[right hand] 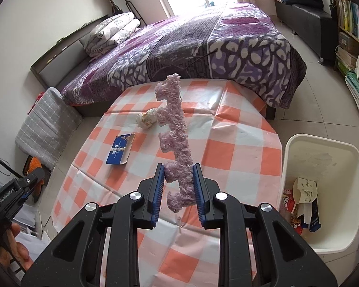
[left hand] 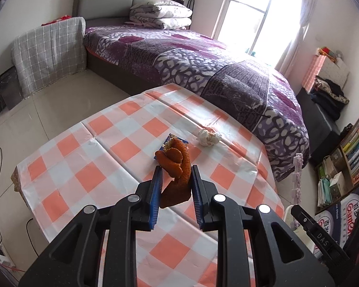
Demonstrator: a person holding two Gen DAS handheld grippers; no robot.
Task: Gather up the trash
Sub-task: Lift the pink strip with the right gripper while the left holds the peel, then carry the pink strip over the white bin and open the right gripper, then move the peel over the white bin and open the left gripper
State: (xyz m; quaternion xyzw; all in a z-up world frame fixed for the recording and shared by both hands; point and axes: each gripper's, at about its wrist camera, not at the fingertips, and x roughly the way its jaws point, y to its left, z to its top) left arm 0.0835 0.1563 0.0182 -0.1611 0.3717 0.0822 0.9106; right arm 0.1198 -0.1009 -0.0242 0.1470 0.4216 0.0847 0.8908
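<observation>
Trash counts four loose pieces here, two in my tools and two lying on the table with the orange-and-white checked plastic cloth (right hand: 239, 148). My left gripper (left hand: 175, 177) pinches a curled orange fruit peel (left hand: 177, 167) between its blue pads, held above the near middle of the table. My right gripper (right hand: 178, 175) is pressed on the lower part of a long strip of pale purple notched foam (right hand: 176, 129), which stands up from the jaws toward the far side.

On the cloth lie one flattened blue cardboard box with white print (right hand: 120, 149), too small to read, and beyond it one crumpled ball of white paper (right hand: 147, 118).

To the right of the table stands one cream plastic waste bin (right hand: 347, 153), open-topped. Inside it sit a white paper cup with dark markings (right hand: 305, 187) and several crumpled wrappers in red, white and blue, their print unreadable.

In the right wrist view, at the left edge, my other tool's black body reads "GenRobot.AI"; in the left wrist view, a black bar at the right reads "DAS".
</observation>
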